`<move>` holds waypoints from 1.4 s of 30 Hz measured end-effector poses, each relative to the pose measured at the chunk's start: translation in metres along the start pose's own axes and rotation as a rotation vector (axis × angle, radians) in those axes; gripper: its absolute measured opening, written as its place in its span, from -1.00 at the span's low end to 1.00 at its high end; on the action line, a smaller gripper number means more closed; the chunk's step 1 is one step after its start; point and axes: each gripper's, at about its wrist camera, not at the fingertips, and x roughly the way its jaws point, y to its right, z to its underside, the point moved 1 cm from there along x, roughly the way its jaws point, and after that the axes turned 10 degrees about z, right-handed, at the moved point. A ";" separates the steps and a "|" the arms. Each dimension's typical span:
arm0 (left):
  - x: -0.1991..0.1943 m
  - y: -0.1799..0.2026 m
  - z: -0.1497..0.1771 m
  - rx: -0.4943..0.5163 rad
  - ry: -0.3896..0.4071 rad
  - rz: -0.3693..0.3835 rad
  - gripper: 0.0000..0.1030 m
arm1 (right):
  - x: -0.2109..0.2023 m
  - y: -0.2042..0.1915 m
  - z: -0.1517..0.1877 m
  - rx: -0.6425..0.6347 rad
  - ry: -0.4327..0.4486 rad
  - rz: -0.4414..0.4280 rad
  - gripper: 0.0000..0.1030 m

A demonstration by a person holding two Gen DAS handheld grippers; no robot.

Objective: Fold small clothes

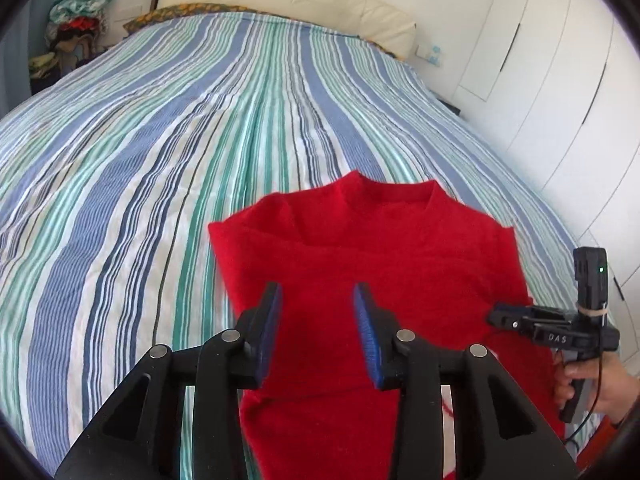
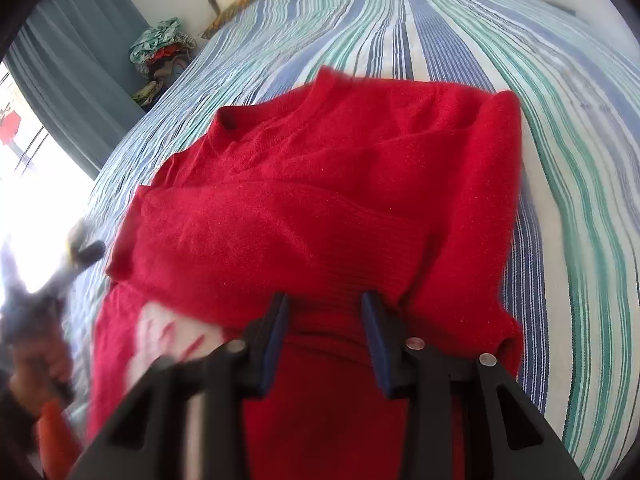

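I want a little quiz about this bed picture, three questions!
1. What colour is the sweater?
2. True or false: the left claw is squeezing the sweater.
3. What does the sweater lie on: A) the floor, B) the striped bedspread, C) a chair?

Key: 1 red. 2 false, its fingers stand apart, above the cloth. 3 B.

A plain bright red knitted sweater (image 1: 400, 248) lies ahead of the black hand-held gripper (image 1: 318, 308) with blue pads. Beneath it, the bed cover (image 1: 160, 140) is striped blue, green and white.
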 end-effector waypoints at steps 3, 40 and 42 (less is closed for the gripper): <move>0.046 -0.023 -0.015 -0.019 -0.084 -0.127 -0.29 | -0.002 -0.004 0.000 -0.003 0.012 0.027 -0.25; -0.152 0.063 0.222 0.042 -0.275 -0.137 -0.04 | -0.176 0.018 0.253 -0.018 -0.219 0.107 -0.13; -0.168 0.059 0.217 -0.022 -0.200 -0.131 0.00 | -0.187 0.017 0.255 0.004 -0.177 0.128 -0.13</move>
